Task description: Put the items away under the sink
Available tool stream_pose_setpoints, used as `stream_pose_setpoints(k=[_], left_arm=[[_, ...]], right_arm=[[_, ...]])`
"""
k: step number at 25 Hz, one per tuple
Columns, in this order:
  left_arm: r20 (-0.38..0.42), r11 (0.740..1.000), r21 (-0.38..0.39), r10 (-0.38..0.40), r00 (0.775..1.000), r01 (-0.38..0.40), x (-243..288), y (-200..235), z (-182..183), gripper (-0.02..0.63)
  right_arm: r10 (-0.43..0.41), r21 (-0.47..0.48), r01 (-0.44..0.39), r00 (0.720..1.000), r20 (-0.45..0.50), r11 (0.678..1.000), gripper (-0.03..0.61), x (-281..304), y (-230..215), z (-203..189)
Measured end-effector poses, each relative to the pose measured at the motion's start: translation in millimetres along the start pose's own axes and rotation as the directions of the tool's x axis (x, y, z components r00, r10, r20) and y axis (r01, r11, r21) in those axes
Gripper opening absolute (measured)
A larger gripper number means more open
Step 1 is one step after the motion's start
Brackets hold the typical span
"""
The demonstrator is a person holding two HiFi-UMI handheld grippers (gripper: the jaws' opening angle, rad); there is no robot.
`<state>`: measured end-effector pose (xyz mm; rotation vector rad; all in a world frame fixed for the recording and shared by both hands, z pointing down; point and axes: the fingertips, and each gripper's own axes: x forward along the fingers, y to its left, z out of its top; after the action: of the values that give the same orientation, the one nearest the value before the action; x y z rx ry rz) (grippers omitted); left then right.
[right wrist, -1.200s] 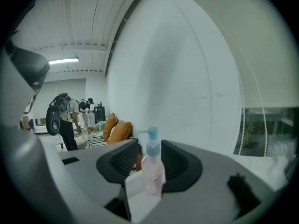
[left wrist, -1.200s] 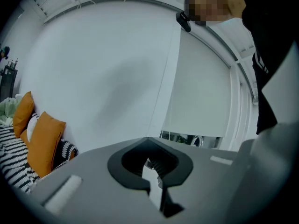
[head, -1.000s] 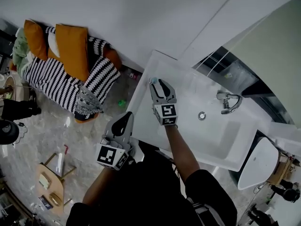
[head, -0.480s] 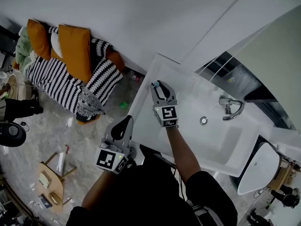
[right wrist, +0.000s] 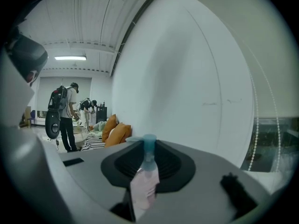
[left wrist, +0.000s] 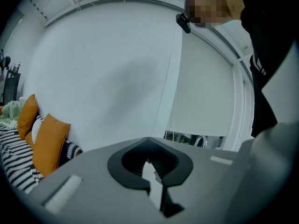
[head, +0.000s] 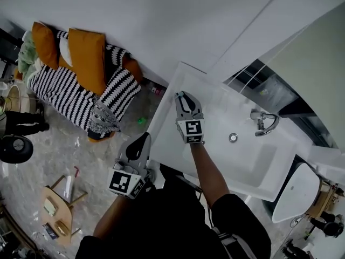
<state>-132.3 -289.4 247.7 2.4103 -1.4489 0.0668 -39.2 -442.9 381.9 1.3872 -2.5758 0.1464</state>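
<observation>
A small pink bottle (right wrist: 144,185) with a pale blue pump top (head: 181,94) stands at the far left corner of the white sink counter (head: 164,117). My right gripper (head: 183,99) reaches over that corner. Its jaws have just been closing, and the bottle is now pinched between them in the right gripper view, its pump top rising above the fingertips. My left gripper (head: 140,140) hangs lower, off the counter's left edge and over the floor. Its jaws stand together with nothing in them, as the left gripper view (left wrist: 152,161) shows.
The sink basin (head: 253,158) and chrome faucet (head: 263,120) lie to the right of the bottle. A white toilet (head: 294,190) stands at the lower right. On the floor to the left are a striped sofa with orange cushions (head: 81,53) and a small wooden table (head: 56,215). People (right wrist: 67,115) stand far off.
The right gripper's jaws have narrowed around the bottle at the counter corner. Both hands have stayed nearly in place.
</observation>
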Motion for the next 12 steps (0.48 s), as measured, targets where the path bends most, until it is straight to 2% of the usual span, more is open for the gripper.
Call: stream_pose_setpoints(k=[12], left_arm=[[0.04,1.0,-0.01,-0.01,0.999,0.011,-23,3,7,0.006]], right_arm=[[-0.007,-0.025,0.007,1.0,0.009,1.0,0.077,-27,21,7]])
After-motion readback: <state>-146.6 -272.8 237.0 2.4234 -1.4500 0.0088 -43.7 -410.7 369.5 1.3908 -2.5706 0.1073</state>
